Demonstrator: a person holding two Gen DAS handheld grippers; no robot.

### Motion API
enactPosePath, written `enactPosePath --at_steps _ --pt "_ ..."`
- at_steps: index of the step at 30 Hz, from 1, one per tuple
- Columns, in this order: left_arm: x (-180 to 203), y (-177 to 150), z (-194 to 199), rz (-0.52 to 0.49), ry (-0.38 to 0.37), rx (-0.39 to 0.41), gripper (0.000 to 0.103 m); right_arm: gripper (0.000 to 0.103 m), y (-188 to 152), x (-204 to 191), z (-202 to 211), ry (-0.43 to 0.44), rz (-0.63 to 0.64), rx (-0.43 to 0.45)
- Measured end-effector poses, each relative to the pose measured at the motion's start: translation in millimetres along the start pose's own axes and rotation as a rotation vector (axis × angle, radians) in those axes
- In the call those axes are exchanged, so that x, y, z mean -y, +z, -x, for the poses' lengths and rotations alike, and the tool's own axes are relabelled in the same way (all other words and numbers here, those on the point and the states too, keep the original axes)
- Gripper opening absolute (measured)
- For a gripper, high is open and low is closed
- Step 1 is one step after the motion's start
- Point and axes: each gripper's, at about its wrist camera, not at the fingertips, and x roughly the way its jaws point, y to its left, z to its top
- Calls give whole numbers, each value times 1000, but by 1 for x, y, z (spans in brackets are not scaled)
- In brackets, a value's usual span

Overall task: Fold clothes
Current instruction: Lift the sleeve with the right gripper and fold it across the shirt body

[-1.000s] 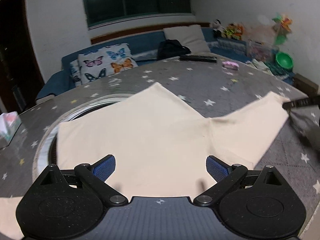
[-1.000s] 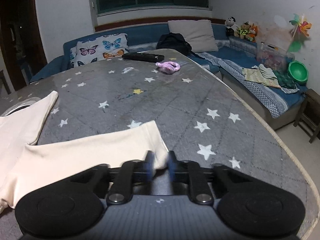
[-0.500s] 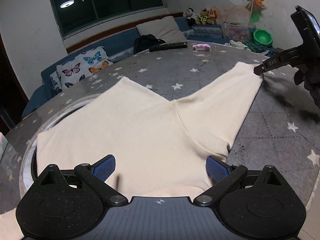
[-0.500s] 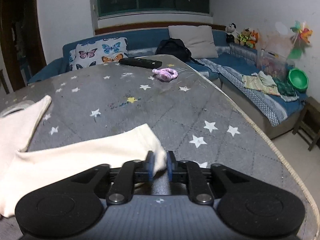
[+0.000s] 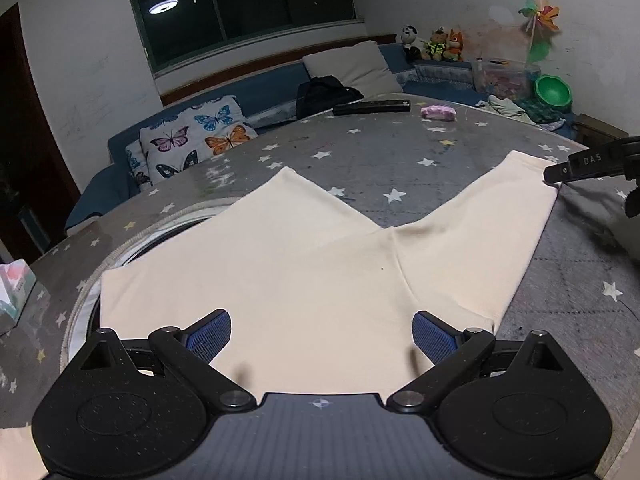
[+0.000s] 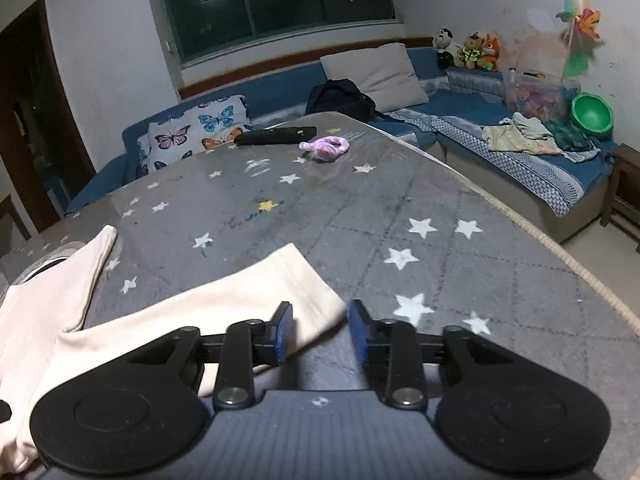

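Observation:
Cream trousers point(image 5: 288, 272) lie flat on the grey star-patterned table point(image 5: 400, 160), both legs spread apart in a V. My left gripper point(image 5: 322, 334) is open over the waist area, nothing between its blue pads. My right gripper point(image 6: 320, 330) is open at the hem of the right leg point(image 6: 256, 300); the hem corner lies on the table between the pads, untouched. The right gripper also shows at the right edge of the left wrist view point(image 5: 588, 166), at that leg's end.
A black remote point(image 6: 276, 136) and a pink cloth toy point(image 6: 324, 148) lie at the far end of the table. The table's rounded edge point(image 6: 560, 248) runs along the right. A tissue box point(image 5: 16, 292) stands at the left. A blue sofa point(image 6: 480, 128) wraps around behind.
My right gripper was shut on the leg hem and has opened, leaving the hem on the table. The left gripper stayed open while its view shifted over the trousers.

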Motion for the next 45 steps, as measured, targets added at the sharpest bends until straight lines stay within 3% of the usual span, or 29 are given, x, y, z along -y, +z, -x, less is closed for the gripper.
enactPosePath --at_steps 9,13,18,27,35,40,45 --pt "12 -8 -11 -33 -28 -26 99 5 32 -24 32 72 43 70" --pt "11 -11 -5 -31 -36 -7 99 5 59 -61 69 182 115 127" --pt "-13 -20 18 41 -22 36 99 4 79 -128 108 341 239 159" --pt "-80 -59 58 195 98 53 99 4 44 -252 113 582 428 72" --pt "-106 -81 69 272 154 32 99 8 -6 -313 101 746 457 -79" --pt "-107 -88 75 279 166 28 98 14 -10 -300 99 717 489 -83" --pt "-109 -88 77 286 157 42 91 15 -9 -256 72 541 530 -136"
